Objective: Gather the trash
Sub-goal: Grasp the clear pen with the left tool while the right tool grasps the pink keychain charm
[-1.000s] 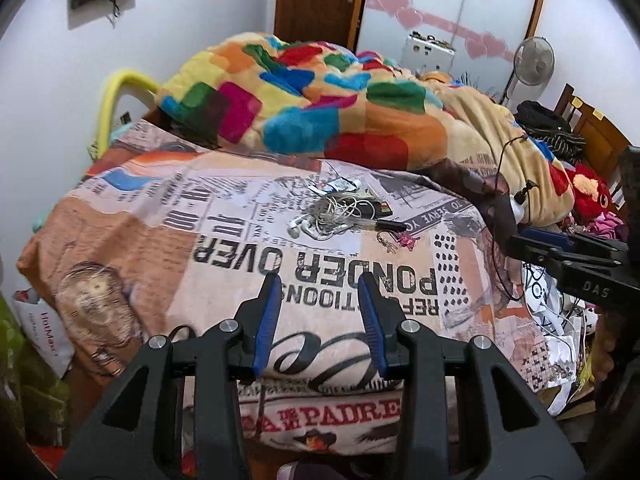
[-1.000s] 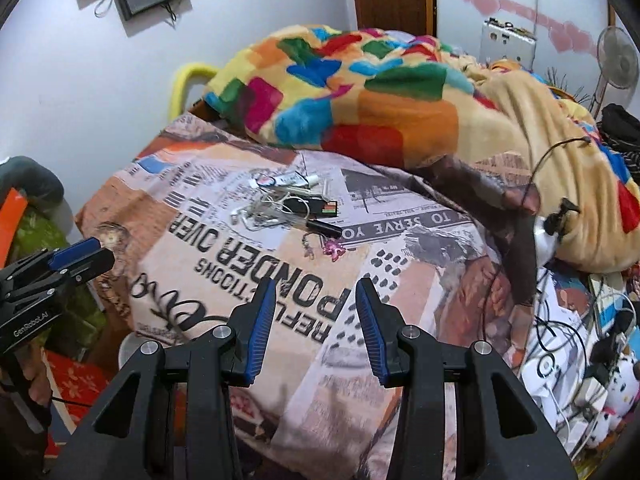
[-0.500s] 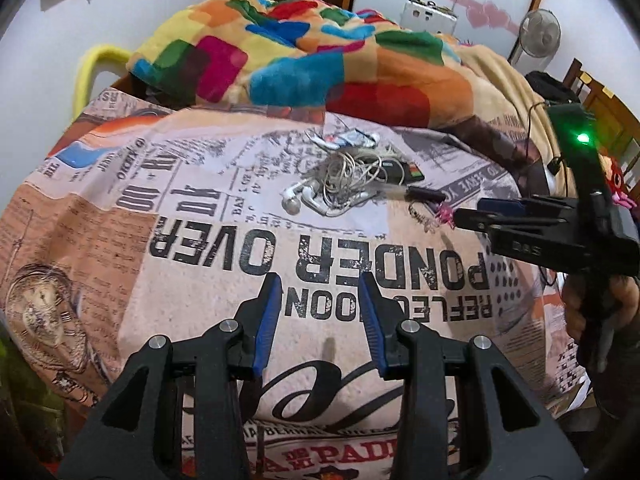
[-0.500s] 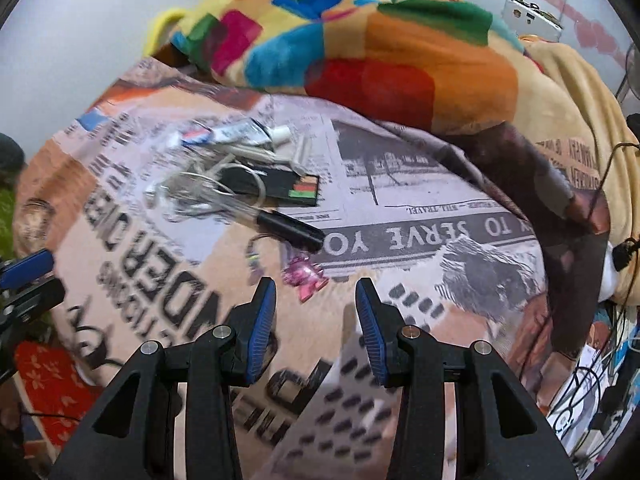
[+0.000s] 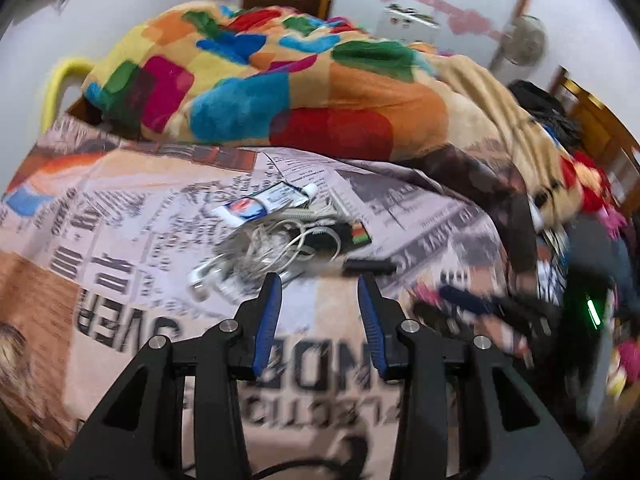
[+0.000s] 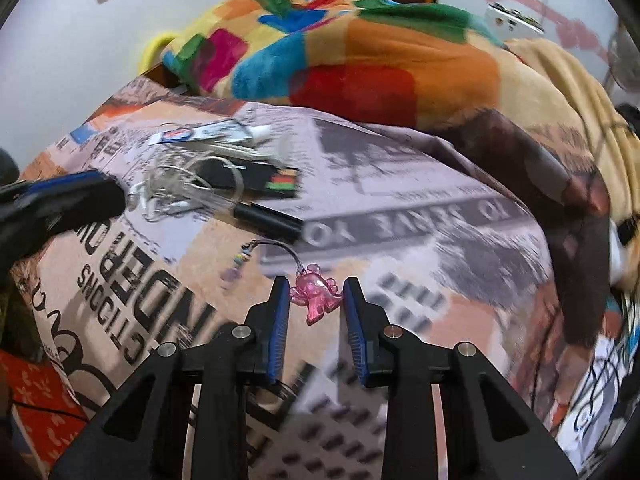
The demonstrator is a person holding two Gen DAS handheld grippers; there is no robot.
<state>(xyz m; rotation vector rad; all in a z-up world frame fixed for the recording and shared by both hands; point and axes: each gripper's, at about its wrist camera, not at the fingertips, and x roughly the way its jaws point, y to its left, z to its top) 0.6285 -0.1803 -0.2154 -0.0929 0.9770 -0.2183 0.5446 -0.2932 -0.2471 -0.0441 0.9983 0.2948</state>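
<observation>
A: What are the right gripper (image 6: 313, 292) jaws doing?
B: They are closing around a pink charm (image 6: 315, 295) that is lying between the blue ribbed pads, which are not yet clearly pressing it.
A: How is it lying?
B: It is a translucent plastic figure with its long axis running toward the gripper; its thin dark cord (image 6: 276, 249) is curving away up-left.
A: And the left gripper (image 5: 319, 292)?
B: Its fingers are standing apart and empty, hovering near tangled white earphones (image 5: 256, 256) on the newsprint-patterned bedspread (image 5: 120, 232).

Bedspread (image 6: 460, 216) print, upside down: "TO SERVE YO", "PONDER", "OVER".
</observation>
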